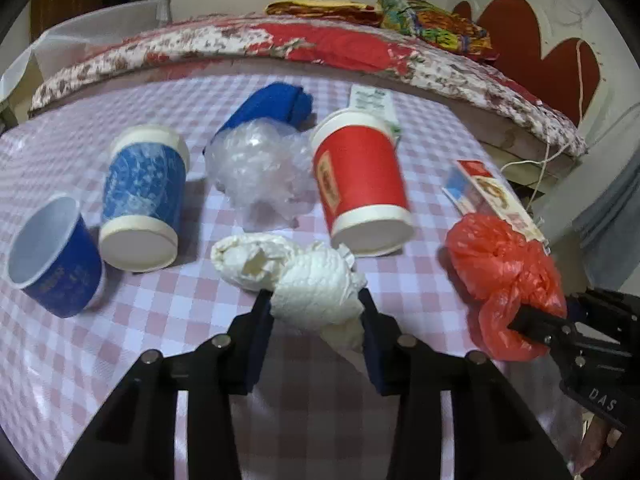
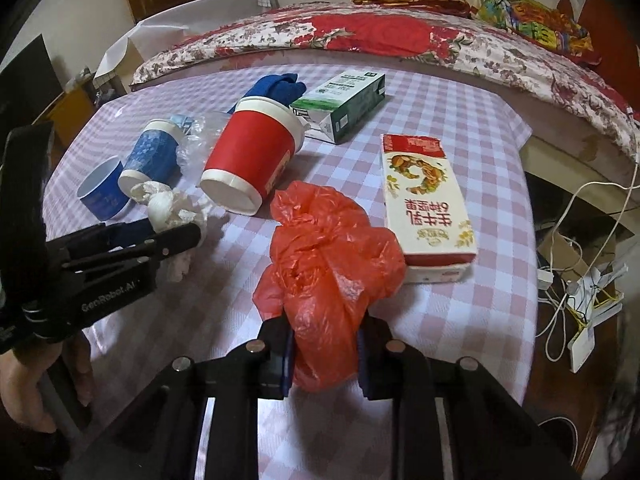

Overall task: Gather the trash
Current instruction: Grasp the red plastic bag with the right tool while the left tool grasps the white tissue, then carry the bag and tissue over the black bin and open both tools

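Note:
My left gripper (image 1: 316, 300) is shut on a crumpled white paper towel (image 1: 304, 280), seen also in the right wrist view (image 2: 168, 204). My right gripper (image 2: 324, 332) is shut on a crumpled red plastic bag (image 2: 328, 256), which shows at the right of the left wrist view (image 1: 504, 276). On the checked tablecloth (image 1: 120, 340) lie a red paper cup (image 1: 360, 184) on its side, a blue patterned cup (image 1: 144, 200) on its side, a small dark blue cup (image 1: 52, 256), clear crumpled plastic (image 1: 256, 168), a red-and-white milk carton (image 2: 428, 200) and a green-and-white carton (image 2: 344, 100).
A blue cloth (image 1: 272, 108) lies behind the clear plastic. A bed with a floral quilt (image 2: 380, 36) runs along the table's far edge. Cables and a power strip (image 2: 580, 280) lie on the floor to the right. The table edge drops off at the right.

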Motion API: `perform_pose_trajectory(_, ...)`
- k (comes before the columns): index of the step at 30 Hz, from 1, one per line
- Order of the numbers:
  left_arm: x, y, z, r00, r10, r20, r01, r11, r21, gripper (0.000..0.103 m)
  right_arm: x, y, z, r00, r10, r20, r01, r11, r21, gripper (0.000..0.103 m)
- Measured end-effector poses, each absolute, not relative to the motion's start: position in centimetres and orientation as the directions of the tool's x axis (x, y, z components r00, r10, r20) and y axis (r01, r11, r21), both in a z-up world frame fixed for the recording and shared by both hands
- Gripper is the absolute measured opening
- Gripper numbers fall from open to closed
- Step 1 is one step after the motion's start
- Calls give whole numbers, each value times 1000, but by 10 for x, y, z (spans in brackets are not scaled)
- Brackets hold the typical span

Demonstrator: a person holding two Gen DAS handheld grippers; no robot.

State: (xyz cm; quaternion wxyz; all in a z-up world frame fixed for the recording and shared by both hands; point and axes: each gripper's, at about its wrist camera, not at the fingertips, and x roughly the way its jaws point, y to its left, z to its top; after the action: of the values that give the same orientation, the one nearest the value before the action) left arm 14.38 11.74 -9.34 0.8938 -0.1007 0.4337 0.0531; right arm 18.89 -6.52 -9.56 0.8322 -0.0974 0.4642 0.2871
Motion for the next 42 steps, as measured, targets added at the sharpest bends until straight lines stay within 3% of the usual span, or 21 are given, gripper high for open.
perform_pose_trajectory(19,112,19,-44,673,-74,-736,18,996,-84,42,137,-188,-39,565,336,-754,-401,910,105,25)
perform_pose_trajectory(42,109,-149,-41,608,-241,-757,320,946,-44,42,97,-385,-58,628,159,-762,-73,987,146,25)
